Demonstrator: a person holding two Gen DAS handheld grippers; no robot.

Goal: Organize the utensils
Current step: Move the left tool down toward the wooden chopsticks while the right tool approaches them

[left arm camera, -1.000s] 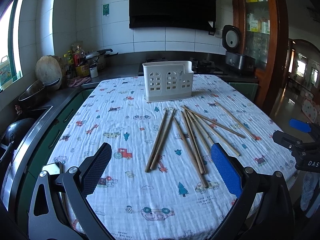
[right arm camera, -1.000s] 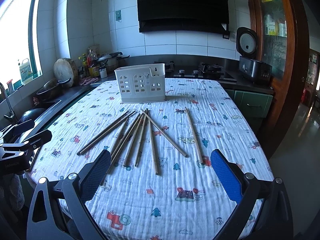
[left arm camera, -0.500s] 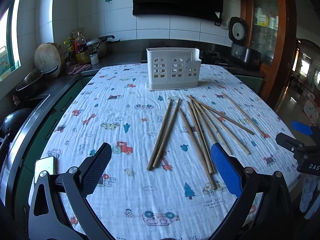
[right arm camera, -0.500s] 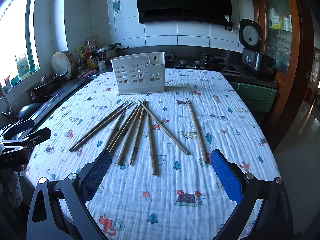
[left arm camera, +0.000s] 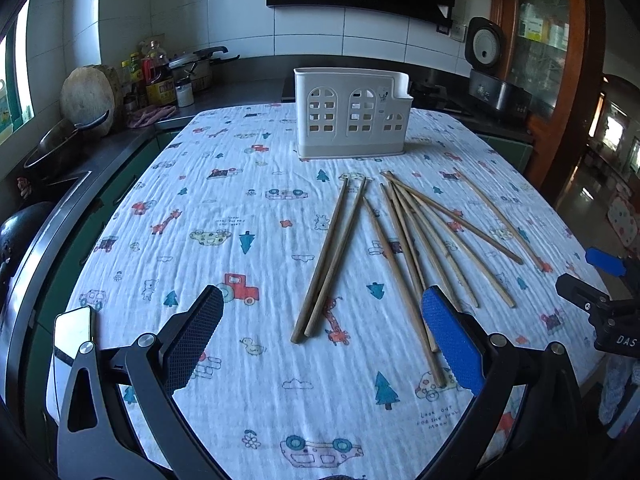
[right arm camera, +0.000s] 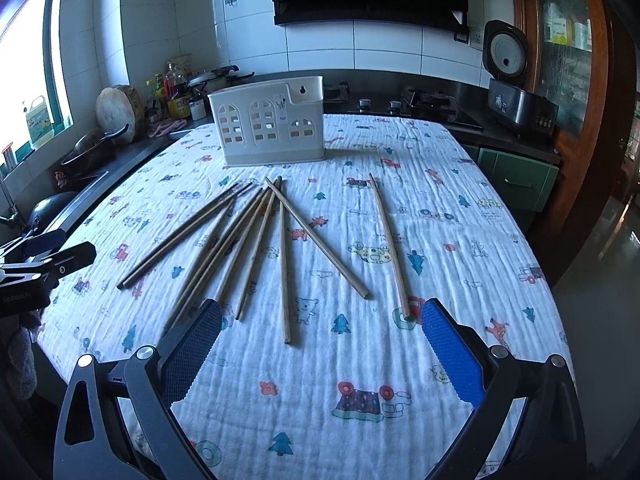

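Several wooden chopsticks (left arm camera: 404, 236) lie fanned out on a white patterned tablecloth (left arm camera: 240, 216); they also show in the right wrist view (right arm camera: 256, 236). A white perforated utensil holder (left arm camera: 352, 120) stands upright behind them, also in the right wrist view (right arm camera: 272, 128). My left gripper (left arm camera: 320, 340) is open and empty above the near ends of the left chopsticks. My right gripper (right arm camera: 320, 344) is open and empty above the near ends of the right chopsticks. One chopstick (right arm camera: 390, 244) lies apart on the right.
A counter with a sink, pan (left arm camera: 60, 144), round wooden board (left arm camera: 90, 98) and bottles (left arm camera: 156, 80) runs along the left. A stove (right arm camera: 424, 100) and rice cooker (right arm camera: 516, 92) stand behind the table. A wooden cabinet (left arm camera: 548, 52) is at the right.
Both grippers have moved forward and lower toward the chopsticks, which now look larger and nearer. Nothing on the table has moved. Both stay open.
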